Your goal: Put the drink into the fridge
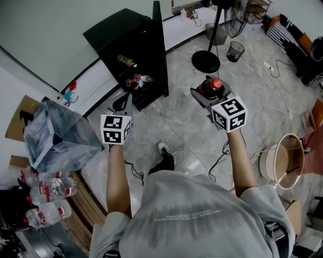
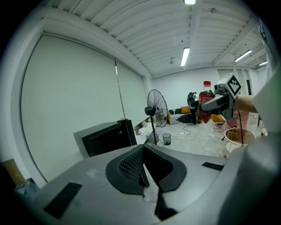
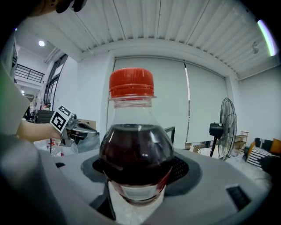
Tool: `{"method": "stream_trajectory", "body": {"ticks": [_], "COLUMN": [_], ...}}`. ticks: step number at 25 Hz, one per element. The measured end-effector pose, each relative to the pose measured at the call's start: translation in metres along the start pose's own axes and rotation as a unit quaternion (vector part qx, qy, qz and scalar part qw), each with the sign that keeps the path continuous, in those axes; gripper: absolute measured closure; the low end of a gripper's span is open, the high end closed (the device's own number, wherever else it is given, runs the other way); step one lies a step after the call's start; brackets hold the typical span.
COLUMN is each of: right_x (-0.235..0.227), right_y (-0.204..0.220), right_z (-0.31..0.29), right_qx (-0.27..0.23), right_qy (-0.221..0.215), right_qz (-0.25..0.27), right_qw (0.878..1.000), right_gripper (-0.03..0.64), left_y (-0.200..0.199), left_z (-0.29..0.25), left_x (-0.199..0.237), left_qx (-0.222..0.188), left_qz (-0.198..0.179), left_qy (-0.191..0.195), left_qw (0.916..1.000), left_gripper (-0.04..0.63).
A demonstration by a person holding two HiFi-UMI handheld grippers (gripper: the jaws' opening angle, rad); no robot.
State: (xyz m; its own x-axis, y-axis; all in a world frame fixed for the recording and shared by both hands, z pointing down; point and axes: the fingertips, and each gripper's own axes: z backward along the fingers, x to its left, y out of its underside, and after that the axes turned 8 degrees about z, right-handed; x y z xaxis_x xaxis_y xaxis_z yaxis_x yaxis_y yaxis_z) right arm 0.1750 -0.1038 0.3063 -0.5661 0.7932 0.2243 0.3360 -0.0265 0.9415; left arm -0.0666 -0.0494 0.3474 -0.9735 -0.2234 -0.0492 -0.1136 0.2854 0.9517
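A bottle of dark drink (image 3: 134,154) with a red cap (image 1: 216,83) stands upright in my right gripper (image 1: 208,91), which is shut on its lower body. The black mini fridge (image 1: 132,44) stands on the floor ahead and to the left, its door (image 1: 160,50) swung open, with a few items (image 1: 139,79) on its shelves. My left gripper (image 1: 123,104) hovers just before the fridge's lower left, its jaws shut with nothing between them. In the left gripper view the fridge (image 2: 107,138) is ahead, and the right gripper (image 2: 216,102) with the bottle (image 2: 205,105) is off to the right.
A standing fan (image 1: 236,15) with a round base (image 1: 206,61) and a mesh bin (image 1: 235,51) stand beyond the right gripper. A grey plastic bag (image 1: 56,135) and several water bottles (image 1: 50,190) are at the left. A round white tub (image 1: 286,161) and cables lie at the right.
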Motion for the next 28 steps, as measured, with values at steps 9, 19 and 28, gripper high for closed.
{"method": "stream_trajectory", "body": {"ticks": [9, 19, 28], "right_x": [-0.042, -0.048, -0.040], "right_y": [-0.022, -0.029, -0.017], "right_z": [-0.124, -0.240, -0.305], "right_qx": [0.009, 0.028, 0.043], "right_qy": [-0.006, -0.029, -0.057], "right_qz": [-0.002, -0.003, -0.002], "right_qw": [1.000, 0.999, 0.997], "right_gripper": [0.304, 0.304, 0.304], "left_y": [-0.017, -0.006, 0.023], "left_z": [-0.094, -0.148, -0.173], "left_x": [0.088, 0.175, 0.205], "left_qx": [0.011, 0.021, 0.035], "left_qz": [0.020, 0.039, 0.066], "left_qy": [0.006, -0.003, -0.021], "left_qw": [0.9997, 0.9990, 0.9970], "left_gripper": [0.580, 0.580, 0.580]}}
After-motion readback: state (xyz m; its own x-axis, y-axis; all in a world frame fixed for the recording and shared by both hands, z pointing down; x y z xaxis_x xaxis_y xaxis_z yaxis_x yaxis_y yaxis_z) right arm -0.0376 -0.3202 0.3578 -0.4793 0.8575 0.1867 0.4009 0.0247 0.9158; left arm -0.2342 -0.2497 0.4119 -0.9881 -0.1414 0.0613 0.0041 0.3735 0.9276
